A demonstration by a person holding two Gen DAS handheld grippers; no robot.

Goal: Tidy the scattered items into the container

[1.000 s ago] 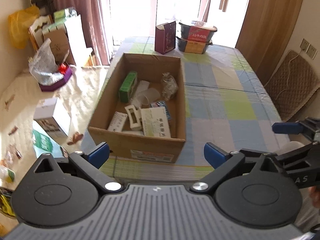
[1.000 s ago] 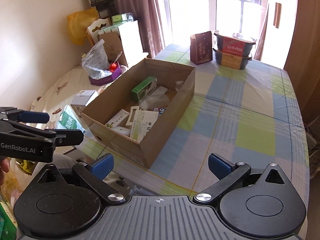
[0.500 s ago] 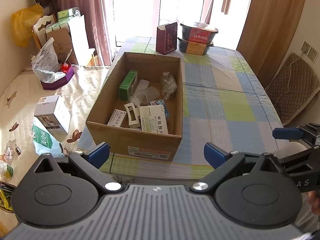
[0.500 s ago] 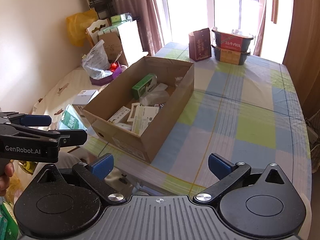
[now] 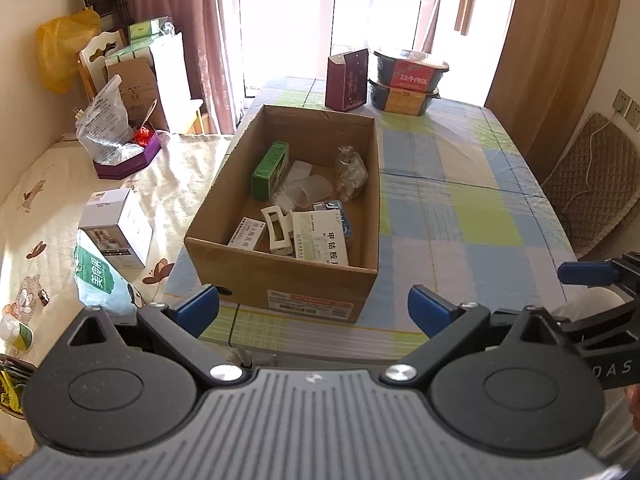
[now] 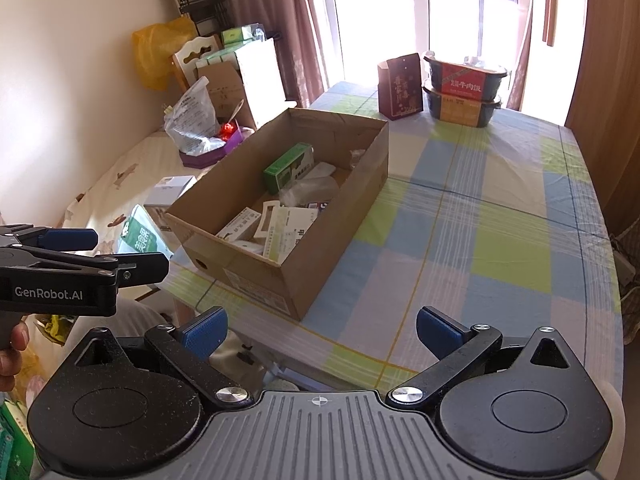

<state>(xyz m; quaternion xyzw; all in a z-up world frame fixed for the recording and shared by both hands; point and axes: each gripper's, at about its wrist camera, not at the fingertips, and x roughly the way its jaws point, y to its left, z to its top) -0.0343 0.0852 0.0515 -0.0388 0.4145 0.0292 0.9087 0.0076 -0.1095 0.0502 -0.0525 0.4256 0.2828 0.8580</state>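
Observation:
An open cardboard box (image 5: 280, 276) (image 6: 332, 236) stands at the near left corner of the checked tablecloth (image 5: 460, 220) (image 6: 480, 240). Inside it lie a green carton (image 5: 270, 170) (image 6: 288, 166), a white hair claw (image 5: 276, 230), flat white medicine boxes (image 5: 320, 240) (image 6: 288, 232), clear plastic cups (image 5: 308, 192) and a crumpled clear bag (image 5: 351, 174). My left gripper (image 5: 312, 308) hangs open and empty in front of the box, short of the table edge. My right gripper (image 6: 320, 330) is open and empty too, to the right of the left one, over the near table edge.
A dark red paper box (image 5: 347, 79) (image 6: 401, 87) and two stacked black food tubs (image 5: 406, 82) (image 6: 464, 88) stand at the far end of the table. Left of the table, a bed with a patterned cover (image 5: 40, 200) carries a white box (image 5: 116, 232), a green pack (image 5: 100, 276) and a bag. A padded chair (image 5: 592, 188) stands at the right.
Both grippers have drawn back and risen a little from the box, so it looks smaller and farther. Jaws stay open. Nothing in the box has moved.

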